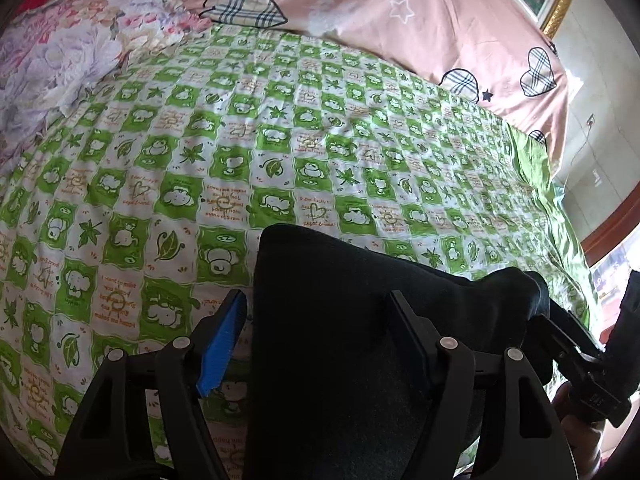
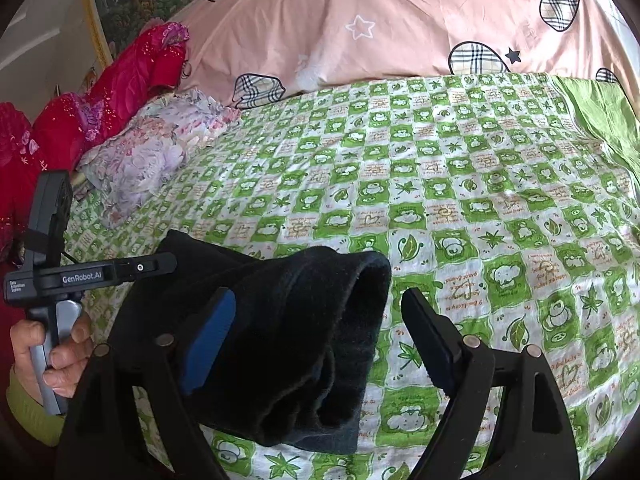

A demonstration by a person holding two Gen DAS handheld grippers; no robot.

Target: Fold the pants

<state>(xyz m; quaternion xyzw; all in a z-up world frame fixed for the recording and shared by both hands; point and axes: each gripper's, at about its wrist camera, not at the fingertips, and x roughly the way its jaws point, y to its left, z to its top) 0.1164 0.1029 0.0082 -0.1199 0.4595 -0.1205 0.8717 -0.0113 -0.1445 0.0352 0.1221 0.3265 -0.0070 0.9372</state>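
Black pants (image 2: 280, 340) bunched on green checked bedsheet (image 2: 460, 184), dead ahead between both tongs. Left gripper (image 1: 320, 320) and right gripper (image 2: 320, 332) wide open, straddling cloth; I see no pinch. Bundle runs left-right.

Premises: a home bedroom. A bed takes up nearly the whole view ahead of both claws, spread with a green-and-white checked cotton sheet (image 2: 460, 184) printed with leaves and cartoon animals. Beyond the claws, at the far side, a pink quilt with plaid hearts and stars (image 2: 400, 20) lies bunched. Far left of the right claw sit a crumpled floral-print cloth (image 2: 152, 152) and red sequinned fabric (image 2: 120, 88). A gold-framed landscape picture (image 2: 132, 4) hangs on the wall behind.
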